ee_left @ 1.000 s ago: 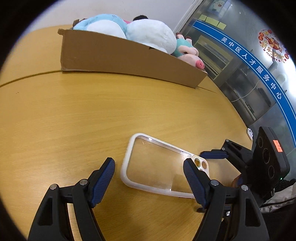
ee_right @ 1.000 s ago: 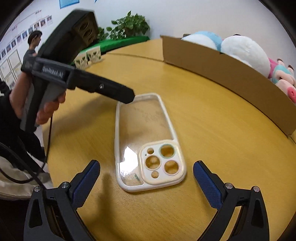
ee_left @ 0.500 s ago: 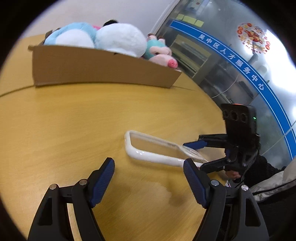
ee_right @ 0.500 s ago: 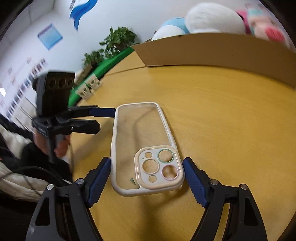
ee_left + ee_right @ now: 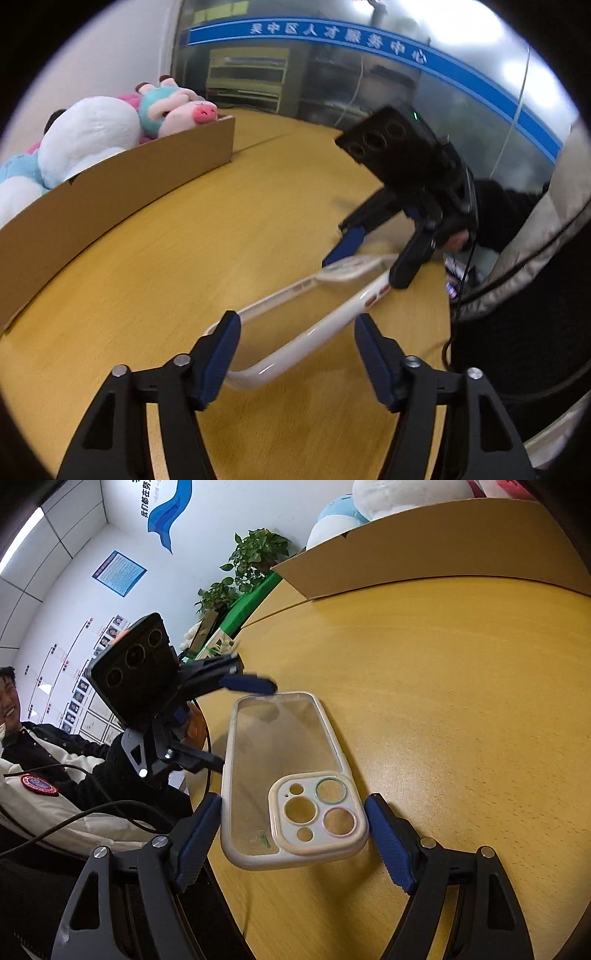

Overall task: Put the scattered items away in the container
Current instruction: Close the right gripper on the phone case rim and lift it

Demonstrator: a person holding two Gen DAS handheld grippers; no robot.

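Note:
A clear phone case with a white rim [image 5: 284,775] lies on the wooden table [image 5: 461,701] near its edge. My right gripper [image 5: 293,834] is open, with its pads on either side of the case's camera end. My left gripper [image 5: 295,350] is open around the opposite end of the case [image 5: 295,332]. Each gripper shows in the other's view: the right one [image 5: 369,254] and the left one [image 5: 236,723]. The cardboard box [image 5: 110,199] holds plush toys [image 5: 92,136].
The box [image 5: 424,546] stands at the far side of the table, with a pig plush [image 5: 184,110] on top. The table edge [image 5: 207,812] runs beside the case. A person [image 5: 22,746] sits close by, and cables hang there.
Both grippers have moved in on the case from opposite ends. The right jaws have narrowed around the camera end. The left gripper has swung round and now straddles the other end.

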